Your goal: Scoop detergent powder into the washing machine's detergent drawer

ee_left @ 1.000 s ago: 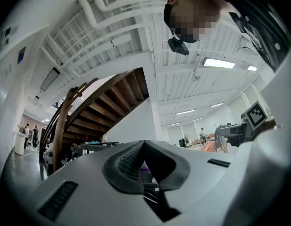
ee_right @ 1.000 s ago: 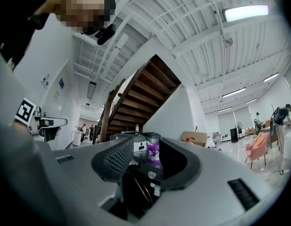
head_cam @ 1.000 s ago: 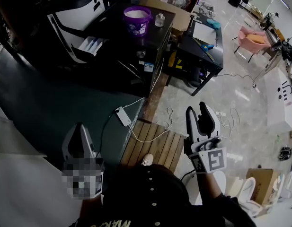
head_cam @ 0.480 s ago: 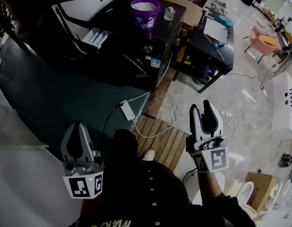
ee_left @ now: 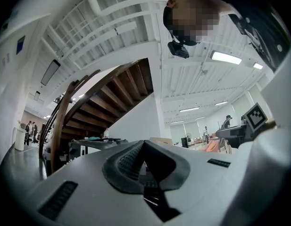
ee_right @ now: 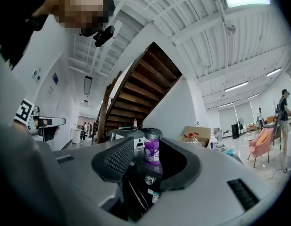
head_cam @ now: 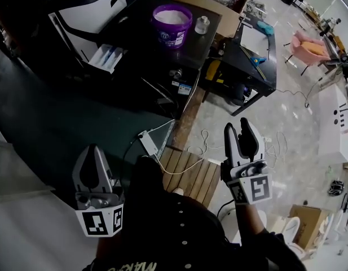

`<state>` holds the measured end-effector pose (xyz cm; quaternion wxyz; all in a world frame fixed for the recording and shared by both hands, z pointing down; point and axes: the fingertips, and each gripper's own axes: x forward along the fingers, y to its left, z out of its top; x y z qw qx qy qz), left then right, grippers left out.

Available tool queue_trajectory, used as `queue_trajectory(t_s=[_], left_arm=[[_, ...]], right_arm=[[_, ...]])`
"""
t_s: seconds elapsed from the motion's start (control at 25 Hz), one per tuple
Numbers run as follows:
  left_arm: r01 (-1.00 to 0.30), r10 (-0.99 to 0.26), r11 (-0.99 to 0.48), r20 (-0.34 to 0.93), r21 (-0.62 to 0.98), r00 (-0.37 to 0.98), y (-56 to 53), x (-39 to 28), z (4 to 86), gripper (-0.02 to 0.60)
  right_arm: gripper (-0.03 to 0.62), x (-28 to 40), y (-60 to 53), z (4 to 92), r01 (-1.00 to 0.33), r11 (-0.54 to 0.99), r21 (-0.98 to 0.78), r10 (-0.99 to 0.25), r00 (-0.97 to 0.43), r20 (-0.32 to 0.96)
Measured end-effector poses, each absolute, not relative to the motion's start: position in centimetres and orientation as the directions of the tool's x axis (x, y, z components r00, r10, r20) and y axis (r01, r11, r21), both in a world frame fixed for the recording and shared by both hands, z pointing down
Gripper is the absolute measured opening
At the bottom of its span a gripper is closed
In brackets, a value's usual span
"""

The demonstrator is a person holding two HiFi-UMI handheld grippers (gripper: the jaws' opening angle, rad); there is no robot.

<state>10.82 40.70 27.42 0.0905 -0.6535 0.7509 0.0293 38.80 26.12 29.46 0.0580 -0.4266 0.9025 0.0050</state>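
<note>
A purple bucket [head_cam: 171, 22] of white powder stands on a black cabinet [head_cam: 157, 58] far ahead, with a small clear jar [head_cam: 202, 25] beside it. To the left is the white washing machine [head_cam: 89, 16], its detergent drawer [head_cam: 108, 57] pulled out. My left gripper [head_cam: 95, 149] hangs low at the left, shut and empty. My right gripper [head_cam: 239, 129] is low at the right, open with nothing held. In the right gripper view the bucket [ee_right: 151, 150] shows far off between the jaws of the right gripper [ee_right: 147, 146]. The left gripper [ee_left: 143, 144] shows its tips together.
A dark green mat [head_cam: 61, 129] lies between me and the machine. A power strip [head_cam: 146, 141] with cables lies by a wooden pallet [head_cam: 190, 171]. A black desk [head_cam: 247, 55], a cardboard box [head_cam: 219, 4] and a pink chair [head_cam: 309, 47] stand to the right.
The head view has swung a little, so the bucket and machine have shifted slightly in the picture. Both grippers stay at about the same low spots.
</note>
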Motion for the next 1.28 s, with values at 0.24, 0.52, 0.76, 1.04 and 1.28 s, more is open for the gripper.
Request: queue_trajectory(t_s=[0.24, 0.52, 0.76, 1.04, 1.28], left_arm=[[-0.992, -0.976, 0.111, -0.193, -0.066, -0.097, 34.2, 4.7, 26.0, 0.015], [-0.992, -0.974, 0.077, -0.223, -0.104, -0.052, 28.8, -3.4, 18.7, 0.015], [-0.994, -0.975, 0.047, -0.222, -0.103, -0.023, 26.2, -6.2, 15.8, 0.015], [-0.996, -0.976, 0.017, -0.220, -0.086, 0.002, 22.1, -7.6, 16.1, 0.015], [-0.996, -0.976, 0.032, -0.218, -0.086, -0.012, 18.3, -7.6, 16.6, 0.015]], right_arm=[[0.161, 33.1, 20.2, 27.6, -0.791, 0.612, -0.023, -0.788, -0.606, -0.115], [0.147, 25.6, 14.3, 20.7, -0.808, 0.589, -0.020, -0.802, -0.582, -0.132], [0.147, 22.3, 12.1, 17.4, -0.815, 0.578, -0.032, -0.812, -0.571, -0.120], [0.147, 20.2, 8.8, 17.8, -0.816, 0.578, -0.019, -0.814, -0.574, -0.085], [0.147, 18.3, 5.2, 19.4, -0.775, 0.632, 0.005, -0.774, -0.631, -0.048]])
